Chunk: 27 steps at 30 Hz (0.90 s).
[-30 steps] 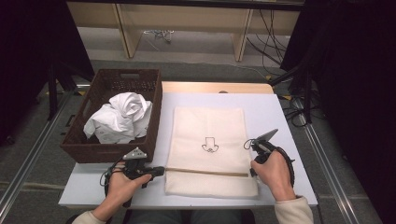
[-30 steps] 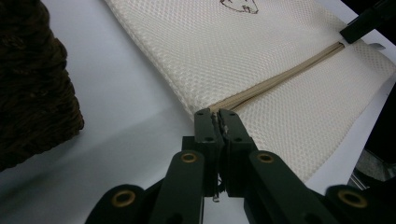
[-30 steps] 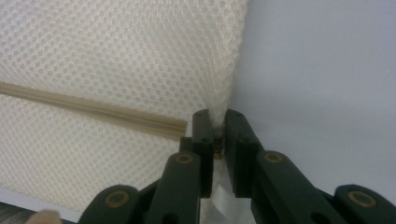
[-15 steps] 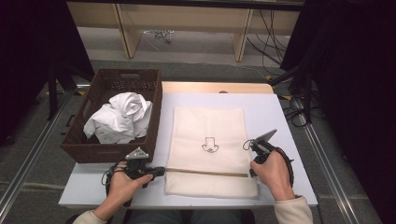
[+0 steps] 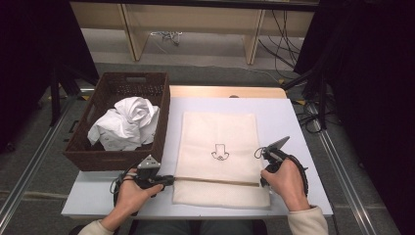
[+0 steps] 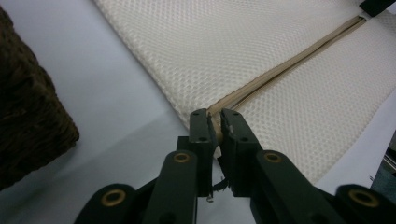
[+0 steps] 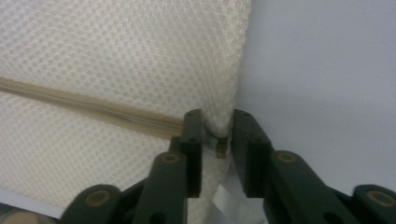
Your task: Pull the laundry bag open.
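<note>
Cloth (image 5: 218,132), cream and waffle-textured, lies flat on the white table (image 5: 288,117), its near part folded along a tan seam (image 5: 215,181) running across; a small black drawing (image 5: 220,152) marks its middle. At the seam's left end the left gripper (image 5: 169,181) has its jaws nearly together with the cloth's edge pinched between them, though they have just been easing apart. At the right end the right gripper (image 5: 261,177) has been opening too; its jaws stand a little apart around the folded corner, and contact is hard to judge. Just beside the cloth's left edge sits a brown wicker basket (image 5: 117,160) holding crumpled white fabric (image 5: 128,122), close behind the left hand (image 5: 129,198)
</note>
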Tool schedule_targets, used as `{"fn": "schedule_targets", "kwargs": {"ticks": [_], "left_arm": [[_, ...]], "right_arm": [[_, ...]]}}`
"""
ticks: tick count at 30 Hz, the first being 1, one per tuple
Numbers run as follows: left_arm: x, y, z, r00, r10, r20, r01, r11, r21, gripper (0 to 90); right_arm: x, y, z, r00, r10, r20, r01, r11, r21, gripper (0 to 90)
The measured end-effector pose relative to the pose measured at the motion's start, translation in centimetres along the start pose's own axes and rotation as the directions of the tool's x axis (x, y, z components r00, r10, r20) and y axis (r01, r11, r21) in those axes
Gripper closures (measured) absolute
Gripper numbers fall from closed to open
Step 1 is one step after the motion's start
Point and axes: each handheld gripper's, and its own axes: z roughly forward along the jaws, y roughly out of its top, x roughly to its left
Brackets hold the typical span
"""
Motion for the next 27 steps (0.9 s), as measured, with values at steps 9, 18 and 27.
{"fn": "schedule_targets", "kwargs": {"ticks": [9,18,27], "left_arm": [[-1.6,0.3,0.5,0.9885,0.149,0.021,-0.148,0.9877,-0.050,61.9],[-2.9,0.3,1.0,0.9680,0.245,0.055,-0.236,0.9628,-0.132,51.9],[-3.3,-0.1,0.8,0.9508,0.308,0.039,-0.293,0.9325,-0.211,35.1]], "right_arm": [[0.5,-0.4,-1.5,0.9999,-0.010,-0.009,0.009,0.998,-0.059,57.4],[1.2,-0.4,-2.2,0.9999,-0.016,-0.006,0.015,0.989,-0.149,51.7],[2.7,0.4,-1.8,0.9942,-0.106,-0.016,0.101,0.973,-0.208,44.9]]}}
